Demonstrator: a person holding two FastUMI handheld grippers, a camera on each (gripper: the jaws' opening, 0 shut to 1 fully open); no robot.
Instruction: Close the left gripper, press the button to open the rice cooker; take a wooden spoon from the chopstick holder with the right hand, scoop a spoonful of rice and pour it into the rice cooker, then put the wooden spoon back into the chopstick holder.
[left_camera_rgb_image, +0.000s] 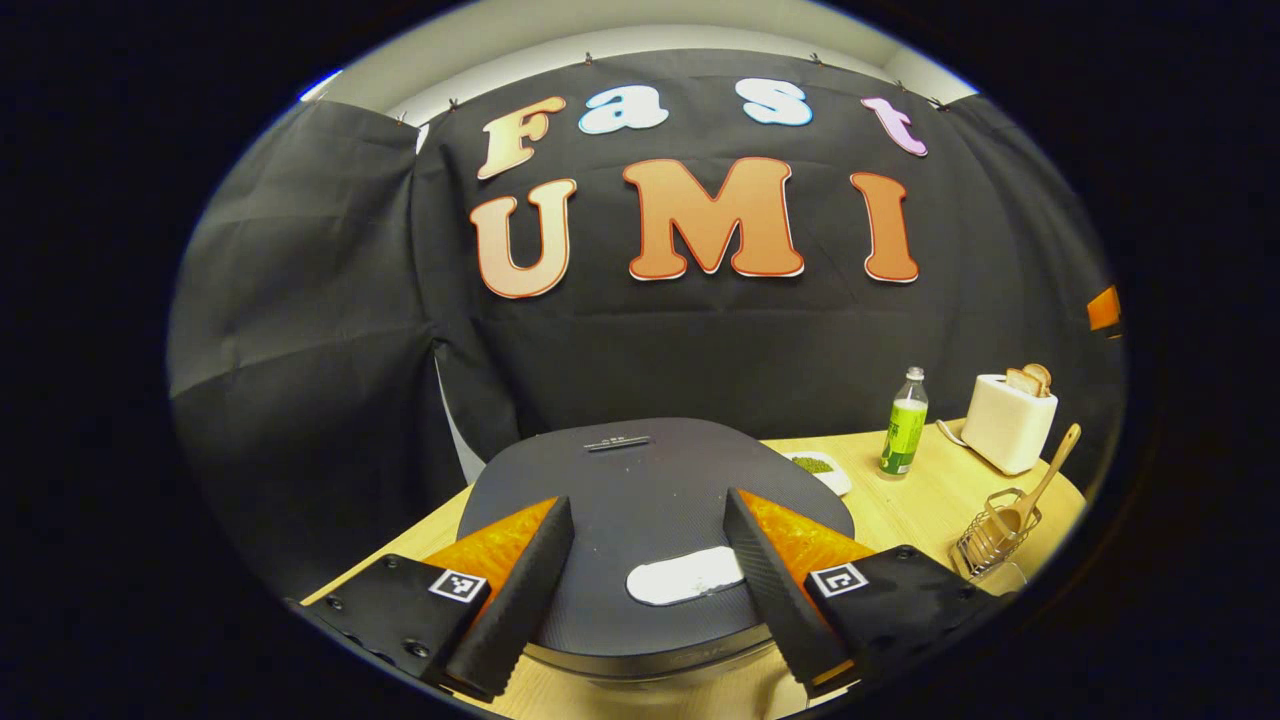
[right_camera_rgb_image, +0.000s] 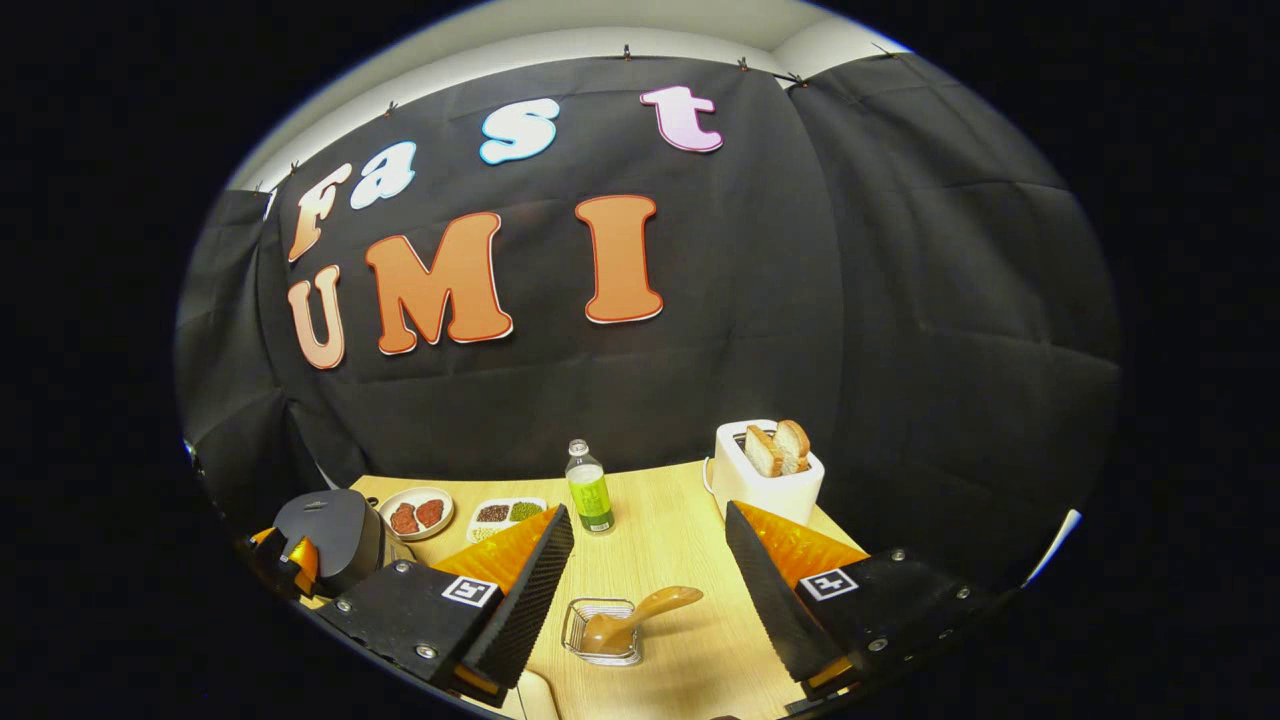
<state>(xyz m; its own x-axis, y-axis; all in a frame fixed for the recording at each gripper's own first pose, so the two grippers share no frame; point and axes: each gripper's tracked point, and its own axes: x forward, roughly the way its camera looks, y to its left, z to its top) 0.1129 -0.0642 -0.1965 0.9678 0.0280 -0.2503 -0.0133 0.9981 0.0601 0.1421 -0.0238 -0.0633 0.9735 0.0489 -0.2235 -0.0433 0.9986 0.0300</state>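
The task is at its very first step, as I judge it: the rice cooker (left_camera_rgb_image: 640, 520) is closed, its dark lid flat, and the left gripper (left_camera_rgb_image: 650, 590) hangs over it with its fingers spread wide, holding nothing and touching nothing. The pale oval button (left_camera_rgb_image: 688, 575) on the front of the lid lies between those fingers, nearer the right one. The cooker stands at the tabletop's (left_camera_rgb_image: 930, 500) left end, close to the front edge. The next move calls for the left gripper to bring its fingers together first, then come down with the joined tips onto that button; pressed while spread, the fingers would straddle the button and miss it.

Further right, a divided dish of grains (right_camera_rgb_image: 505, 515) sits toward the back edge, with a green bottle (right_camera_rgb_image: 589, 490) beside it and a toaster (right_camera_rgb_image: 765, 475) with bread near the back right corner. I can't tell which compartment holds the rice.

The wire chopstick holder (right_camera_rgb_image: 598, 630) stands near the front edge on the right part of the tabletop, and the wooden spoon (right_camera_rgb_image: 640, 615) rests in it, bowl down, handle leaning out to the right. The right gripper (right_camera_rgb_image: 650, 590) waits above it, also wide open and empty, the holder showing between its fingers. Its turn comes once the lid is up: it will need to close on the slanted handle.
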